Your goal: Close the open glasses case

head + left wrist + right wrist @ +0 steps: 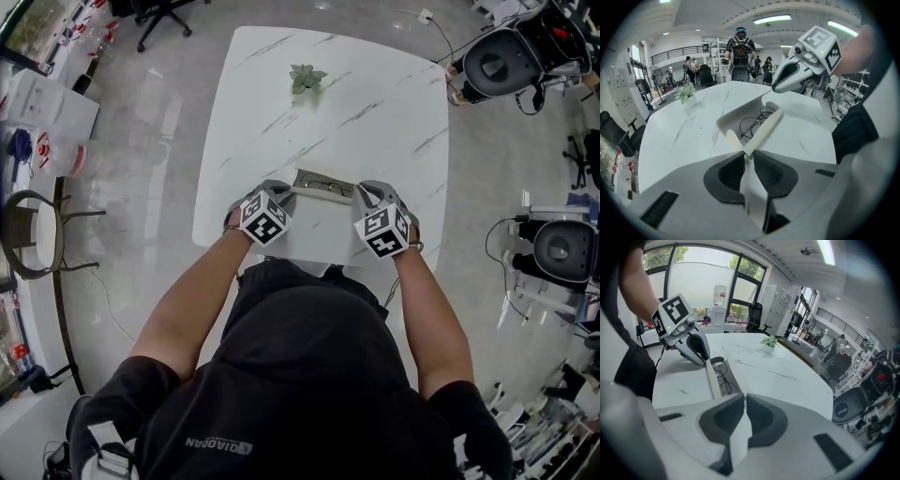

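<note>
Lid ends of glasses case [323,186] — pinched by left claw [747,156], right claw [744,401].

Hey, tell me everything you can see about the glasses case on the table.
The glasses case is white, smooth and hard-looking, long with rounded ends. It lies open on the white marble table, near the edge by the person. Its shallow tray holds glasses with thin dark wire frames. The lid is hinged open on the person's side. The left gripper has its jaws shut on one end of the lid, the right gripper on the other.
</note>
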{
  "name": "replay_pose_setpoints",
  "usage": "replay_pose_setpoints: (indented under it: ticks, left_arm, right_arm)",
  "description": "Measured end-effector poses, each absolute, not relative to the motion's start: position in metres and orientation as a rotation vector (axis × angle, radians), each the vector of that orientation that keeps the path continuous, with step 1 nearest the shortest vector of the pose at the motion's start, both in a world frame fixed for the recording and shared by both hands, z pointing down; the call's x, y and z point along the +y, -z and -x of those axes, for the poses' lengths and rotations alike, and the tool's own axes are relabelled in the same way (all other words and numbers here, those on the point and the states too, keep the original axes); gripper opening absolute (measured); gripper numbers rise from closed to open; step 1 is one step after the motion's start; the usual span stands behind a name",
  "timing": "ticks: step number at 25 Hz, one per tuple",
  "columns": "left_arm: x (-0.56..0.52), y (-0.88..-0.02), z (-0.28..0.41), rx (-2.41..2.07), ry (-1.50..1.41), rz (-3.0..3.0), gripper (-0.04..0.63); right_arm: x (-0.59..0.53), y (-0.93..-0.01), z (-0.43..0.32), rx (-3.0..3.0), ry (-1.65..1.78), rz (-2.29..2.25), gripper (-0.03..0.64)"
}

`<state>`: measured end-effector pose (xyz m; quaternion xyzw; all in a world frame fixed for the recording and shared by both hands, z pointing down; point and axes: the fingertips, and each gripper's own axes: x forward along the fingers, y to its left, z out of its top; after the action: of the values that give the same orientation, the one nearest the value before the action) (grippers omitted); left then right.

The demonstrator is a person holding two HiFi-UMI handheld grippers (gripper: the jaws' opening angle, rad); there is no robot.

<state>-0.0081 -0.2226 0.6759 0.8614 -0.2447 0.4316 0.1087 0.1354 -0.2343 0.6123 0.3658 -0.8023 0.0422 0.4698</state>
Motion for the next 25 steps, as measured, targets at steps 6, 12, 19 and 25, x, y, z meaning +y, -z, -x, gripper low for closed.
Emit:
replay_pose_setpoints:
  ticks: [6, 12, 19, 25]
  left_arm:
    - [-0.222, -0.677, 0.008, -0.713, -1.261, -2.53, 0.066]
    - [-0.222, -0.676, 0.008, -0.713, -1.261, -2.53, 0.066]
    - [-0.222, -0.675, 0.009, -0.709, -1.258, -2.528, 0.066]
    - [-0.222, -0.676, 0.008, -0.71, -1.251, -2.531, 0.066]
  right_arm:
    - [-0.222, -0.616, -0.134, -1.97, -0.12, -0.895, 0.017]
    - [-0.214, -0.621, -0.133, -1.978, -0.145, -0.908, 0.018]
    - [-0.206, -0.626, -0.13, -1.975, -0.133, -0.881, 0.018]
    - [-0.2, -0.633, -0.13, -1.965, -0.129, -0.859, 0.018]
